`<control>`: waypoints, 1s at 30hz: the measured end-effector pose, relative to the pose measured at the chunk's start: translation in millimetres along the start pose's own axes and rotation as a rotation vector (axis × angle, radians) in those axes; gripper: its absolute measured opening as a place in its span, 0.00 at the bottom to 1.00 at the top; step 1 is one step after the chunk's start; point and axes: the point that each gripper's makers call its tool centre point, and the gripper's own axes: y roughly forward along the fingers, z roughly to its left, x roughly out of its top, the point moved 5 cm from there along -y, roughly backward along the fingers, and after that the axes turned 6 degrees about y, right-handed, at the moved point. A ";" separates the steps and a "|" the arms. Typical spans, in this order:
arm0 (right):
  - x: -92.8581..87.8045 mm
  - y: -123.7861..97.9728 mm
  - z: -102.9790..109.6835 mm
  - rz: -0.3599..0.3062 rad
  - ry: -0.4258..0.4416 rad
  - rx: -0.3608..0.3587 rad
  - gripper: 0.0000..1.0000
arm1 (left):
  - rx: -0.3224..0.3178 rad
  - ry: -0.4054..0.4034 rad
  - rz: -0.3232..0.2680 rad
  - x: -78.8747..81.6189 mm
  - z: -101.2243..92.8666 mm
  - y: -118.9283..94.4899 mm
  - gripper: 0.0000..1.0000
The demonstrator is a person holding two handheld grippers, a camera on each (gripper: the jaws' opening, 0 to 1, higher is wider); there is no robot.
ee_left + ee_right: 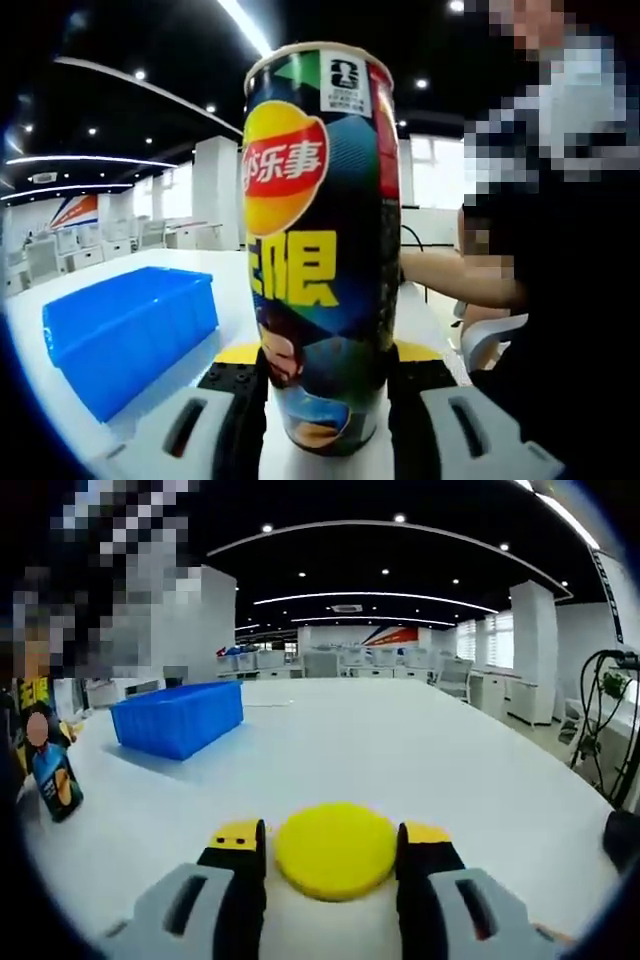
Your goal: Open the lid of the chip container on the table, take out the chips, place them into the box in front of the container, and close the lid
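Left gripper view: left gripper (325, 400) jaws pinch the chip can (320, 250) beside the blue bin (130, 330); right gripper view: right gripper (333, 865) jaws clamp the yellow lid (335, 848) above the counter (400, 750).

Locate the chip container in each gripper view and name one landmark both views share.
Left gripper view: the chip container stands upright at centre, between the left gripper's jaws, lid off.
Right gripper view: it sits small at the far left edge, on the table.
Shared landmark: the blue box on the white table.
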 end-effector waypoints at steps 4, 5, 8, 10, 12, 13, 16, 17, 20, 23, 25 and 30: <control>17.9 -6.2 -9.2 -0.114 0.054 -0.041 0.48 | 0.002 0.003 0.000 -0.6 0.0 0.0 0.48; 23.0 -8.8 -12.5 -0.137 0.074 -0.057 0.48 | 0.002 0.002 0.001 -0.9 -0.1 0.0 0.48; 53.4 -23.5 -4.0 -0.153 0.101 -0.043 0.47 | 0.002 0.000 0.003 -1.5 -0.6 0.1 0.48; 96.5 -35.8 23.4 -0.223 0.015 0.037 0.47 | 0.002 -0.004 0.002 -1.9 -0.9 0.3 0.48; 141.4 -50.1 55.5 -0.281 -0.087 0.090 0.47 | 0.005 -0.007 0.000 -2.3 -2.1 1.1 0.48; 158.2 -55.7 69.3 -0.298 -0.123 0.115 0.46 | 0.006 -0.008 -0.001 -2.3 -2.8 1.6 0.48; 210.9 -75.9 139.8 -0.312 -0.192 0.337 0.37 | 0.013 -0.006 -0.002 -2.5 -3.9 2.6 0.48; 219.2 -79.4 158.4 -0.292 -0.185 0.411 0.36 | 0.016 -0.005 -0.001 -2.5 -4.2 2.9 0.48; 227.5 -83.6 219.1 -0.134 -0.211 0.654 0.35 | 0.028 -0.004 0.001 -2.8 -5.0 3.2 0.48; 211.2 -77.7 260.5 0.134 -0.269 0.773 0.34 | 0.043 -0.003 0.001 -3.3 -6.0 2.5 0.48; 206.0 -68.8 274.4 0.257 -0.340 0.779 0.29 | 0.053 -0.004 -0.001 -3.7 -6.6 2.0 0.48; 188.2 -63.5 293.3 0.523 -0.508 0.814 0.22 | 0.062 -0.006 -0.009 -4.3 -6.4 1.4 0.48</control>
